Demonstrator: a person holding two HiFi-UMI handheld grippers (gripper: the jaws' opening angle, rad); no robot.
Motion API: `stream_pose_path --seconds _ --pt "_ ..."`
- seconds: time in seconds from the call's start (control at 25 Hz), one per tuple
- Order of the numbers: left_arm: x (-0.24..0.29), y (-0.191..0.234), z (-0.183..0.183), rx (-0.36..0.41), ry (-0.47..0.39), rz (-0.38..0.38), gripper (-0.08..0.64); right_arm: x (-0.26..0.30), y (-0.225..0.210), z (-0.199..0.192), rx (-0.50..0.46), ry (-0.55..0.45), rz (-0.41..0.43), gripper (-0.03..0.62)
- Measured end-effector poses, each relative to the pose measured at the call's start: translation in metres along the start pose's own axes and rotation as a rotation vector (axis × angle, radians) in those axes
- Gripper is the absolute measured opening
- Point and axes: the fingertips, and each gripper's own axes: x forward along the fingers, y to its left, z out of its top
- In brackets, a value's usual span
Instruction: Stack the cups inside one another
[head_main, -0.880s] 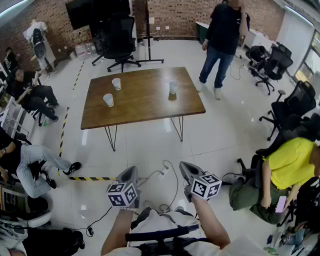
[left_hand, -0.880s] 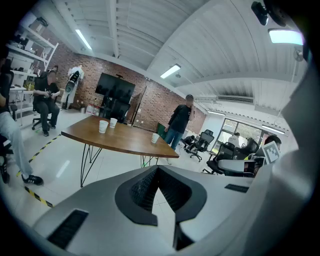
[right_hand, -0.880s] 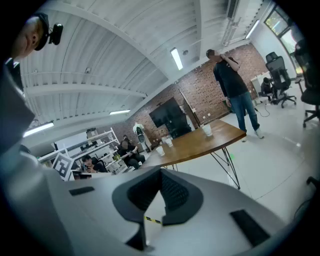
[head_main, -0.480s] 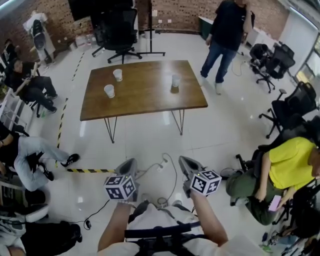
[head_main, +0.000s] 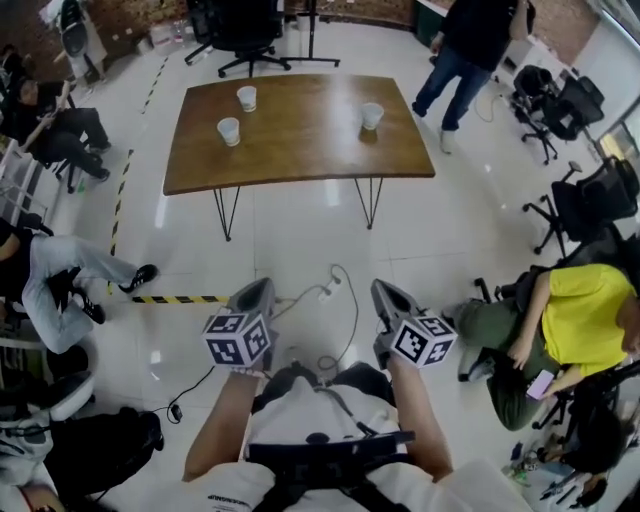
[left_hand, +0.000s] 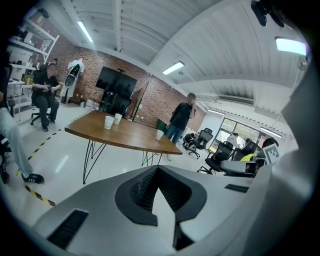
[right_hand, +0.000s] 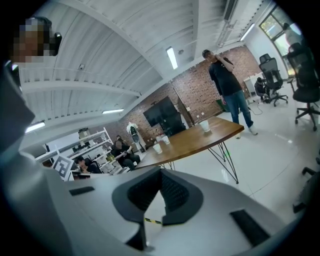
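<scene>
left hand-held gripper (head_main: 257, 292) — jaws closed together, nothing held | right hand-held gripper (head_main: 386, 294) — likewise | three cups (head_main: 229, 131) set apart on bench (head_main: 300, 155)

The left cup (head_main: 229, 131), the far cup (head_main: 246, 97) and the right cup (head_main: 372, 115) on the counter (head_main: 300, 155) are too small in every view to tell whether anything is in them. The head view's top edge cuts off the head of the standing person (head_main: 470, 50) past the counter's far right corner, and most of the office chair (head_main: 240, 30) beyond its far edge. Its left edge cuts off the seated person (head_main: 60, 285) above the legs. The holder's hands are hidden behind the marker cubes of the left claw (head_main: 255, 295) and right claw (head_main: 388, 296).
</scene>
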Motion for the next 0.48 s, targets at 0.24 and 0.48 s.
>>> stream_pose_path --seconds 0.24,0.48 --pt "-0.01 0.04 -0.003 -0.021 0.012 0.001 0.0 0.011 0.014 -0.028 0.014 0.028 -0.035 0.0" --pt "0.0 0.053 -0.003 -0.073 0.02 -0.007 0.0 0.016 0.007 -0.017 0.009 0.043 -0.072 0.0"
